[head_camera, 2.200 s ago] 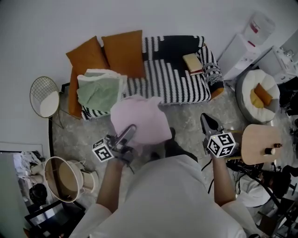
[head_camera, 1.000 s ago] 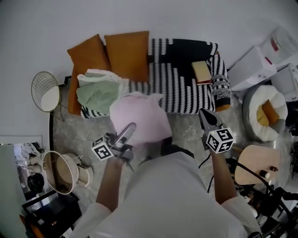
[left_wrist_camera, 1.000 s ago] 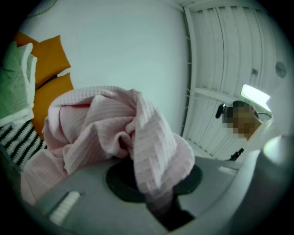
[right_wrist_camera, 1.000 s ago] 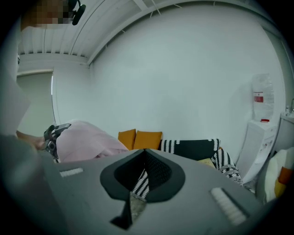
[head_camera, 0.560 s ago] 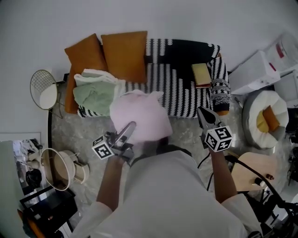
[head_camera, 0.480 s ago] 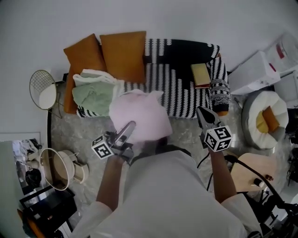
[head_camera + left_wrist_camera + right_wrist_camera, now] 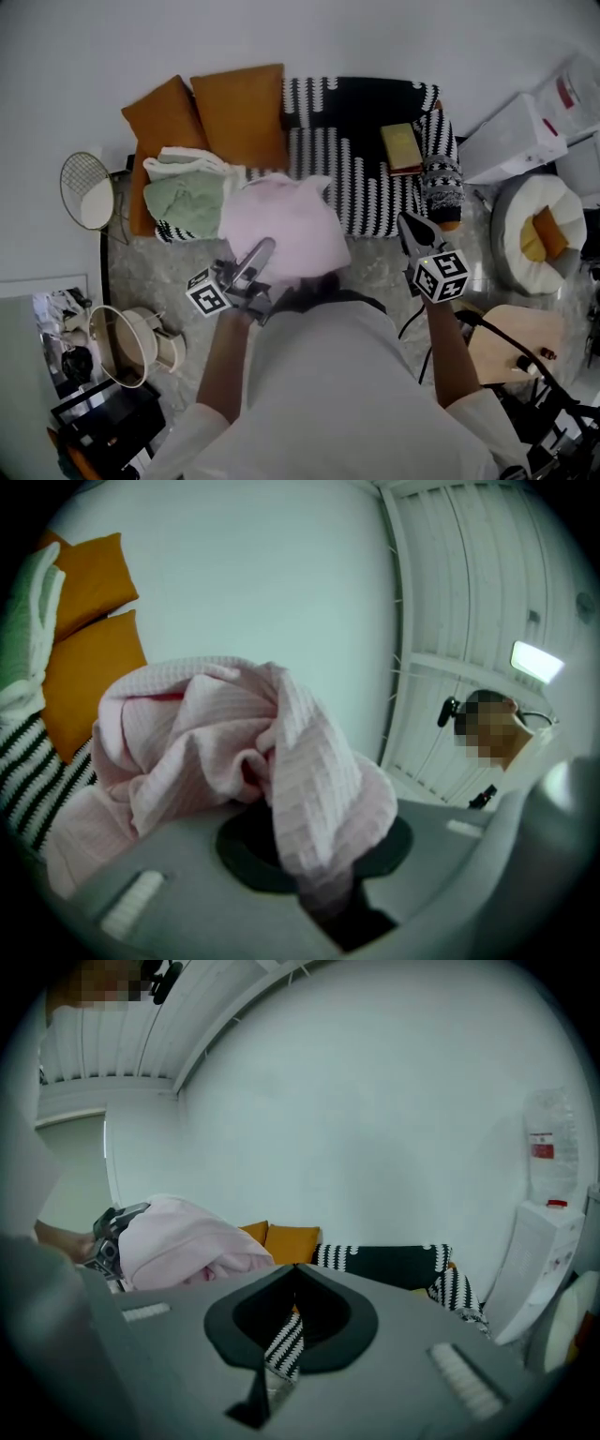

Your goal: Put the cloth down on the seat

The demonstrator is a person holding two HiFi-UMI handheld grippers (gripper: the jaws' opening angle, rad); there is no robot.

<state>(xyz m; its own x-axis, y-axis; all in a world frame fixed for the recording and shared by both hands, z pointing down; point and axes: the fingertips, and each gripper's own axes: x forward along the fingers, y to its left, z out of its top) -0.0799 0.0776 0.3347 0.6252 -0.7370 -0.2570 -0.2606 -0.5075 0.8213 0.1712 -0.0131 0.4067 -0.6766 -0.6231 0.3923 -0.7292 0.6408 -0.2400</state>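
A pink waffle cloth (image 7: 281,225) hangs bunched from my left gripper (image 7: 265,247), whose jaws are shut on one fold of it. The cloth sits over the front edge of the sofa seat (image 7: 375,178), which has a black-and-white striped cover. In the left gripper view the cloth (image 7: 234,752) fills the space ahead of the left gripper (image 7: 323,892) and hides the jaw tips. My right gripper (image 7: 407,223) hovers in front of the sofa's right end, shut and empty. Its own view shows the right gripper (image 7: 292,1271) with tips together and the pink cloth (image 7: 178,1237) off to the left.
Two orange cushions (image 7: 239,112) and a green-and-white cloth (image 7: 187,197) lie on the sofa's left half. A book (image 7: 401,147) and a patterned roll (image 7: 441,187) sit at its right end. A wire side table (image 7: 86,192), a basket (image 7: 117,347), a white pouf (image 7: 539,230) and a wooden stool (image 7: 511,342) stand around it.
The left gripper and the pink cloth have crept a little toward the sofa. The right gripper has stayed almost where it was, still shut.
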